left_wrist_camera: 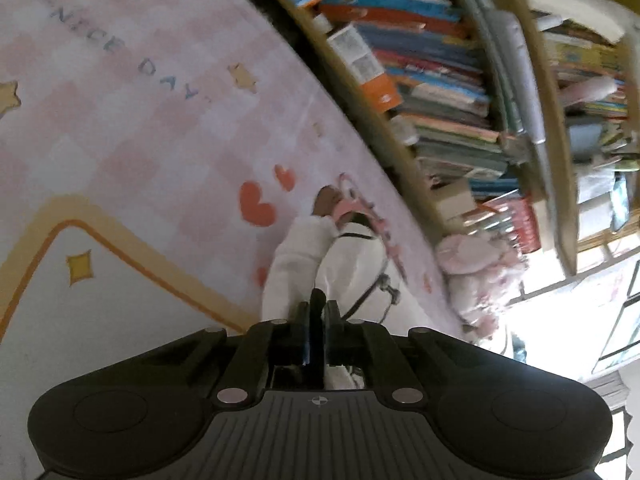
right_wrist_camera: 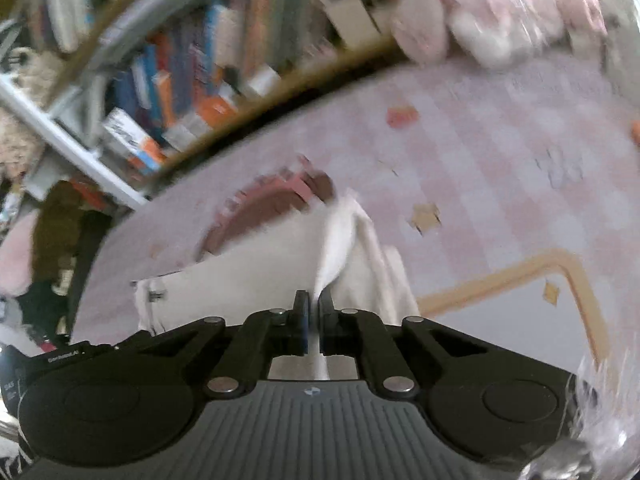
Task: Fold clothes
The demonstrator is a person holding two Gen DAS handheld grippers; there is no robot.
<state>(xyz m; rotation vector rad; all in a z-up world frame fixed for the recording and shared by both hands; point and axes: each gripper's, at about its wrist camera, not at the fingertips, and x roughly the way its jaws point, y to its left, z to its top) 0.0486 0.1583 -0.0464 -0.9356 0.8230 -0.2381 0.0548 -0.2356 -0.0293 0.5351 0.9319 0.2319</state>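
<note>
A white garment with a pink and brown printed part (left_wrist_camera: 344, 248) hangs from my left gripper (left_wrist_camera: 318, 308), which is shut on its dark edge above a pink checked play mat (left_wrist_camera: 132, 120). In the right wrist view the same white garment (right_wrist_camera: 248, 276) stretches away over the mat (right_wrist_camera: 500, 128). My right gripper (right_wrist_camera: 314, 304) is shut on a fold of its white cloth. The view is blurred by motion.
A wooden bookshelf full of books (left_wrist_camera: 432, 80) stands along the mat's far edge and shows in the right wrist view too (right_wrist_camera: 192, 68). A pink and white plush pile (left_wrist_camera: 476, 268) lies by the shelf. A yellow border line (right_wrist_camera: 560, 268) runs across the mat.
</note>
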